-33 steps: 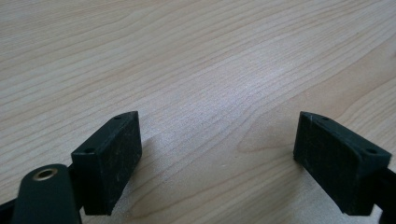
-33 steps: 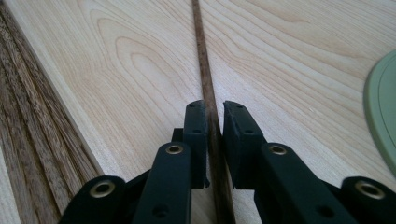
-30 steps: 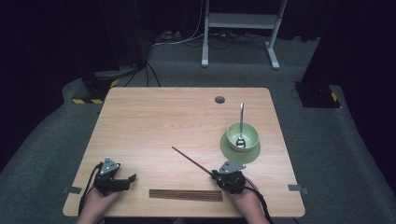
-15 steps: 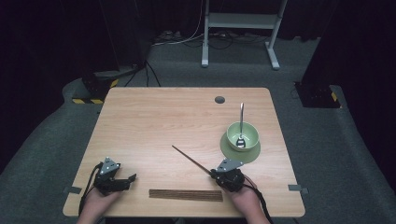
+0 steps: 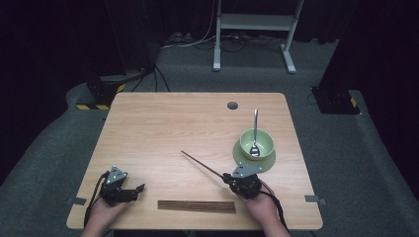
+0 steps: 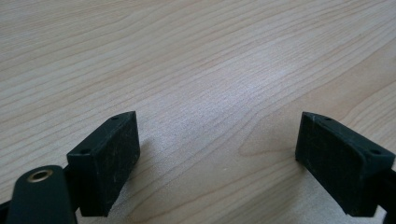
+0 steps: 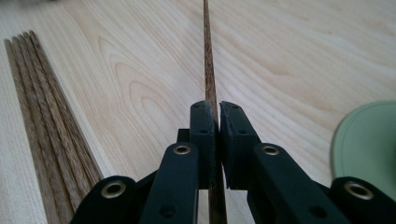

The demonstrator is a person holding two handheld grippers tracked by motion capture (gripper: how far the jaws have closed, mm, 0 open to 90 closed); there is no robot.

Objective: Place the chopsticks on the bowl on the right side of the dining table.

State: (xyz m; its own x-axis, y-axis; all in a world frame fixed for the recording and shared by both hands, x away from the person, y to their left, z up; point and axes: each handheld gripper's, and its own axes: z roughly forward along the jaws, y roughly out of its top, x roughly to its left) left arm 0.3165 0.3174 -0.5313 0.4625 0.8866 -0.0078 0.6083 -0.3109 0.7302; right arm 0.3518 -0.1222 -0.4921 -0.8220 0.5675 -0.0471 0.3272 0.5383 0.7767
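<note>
A spoon (image 5: 255, 129) stands in the green bowl (image 5: 257, 143) on its plate (image 5: 243, 158). The right gripper (image 7: 214, 114) pinches one chopstick (image 7: 207, 56) tight beside the chopstick pile (image 7: 44, 121). The left gripper (image 6: 219, 144) gapes wide over bare table (image 6: 187, 56)

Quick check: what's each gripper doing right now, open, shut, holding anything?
Left gripper: open, nothing between its jaws.
Right gripper: shut on a single chopstick.

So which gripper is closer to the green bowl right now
Right. The right gripper sits just in front of the green bowl, clamped on a chopstick; the left gripper rests open across the table.
</note>
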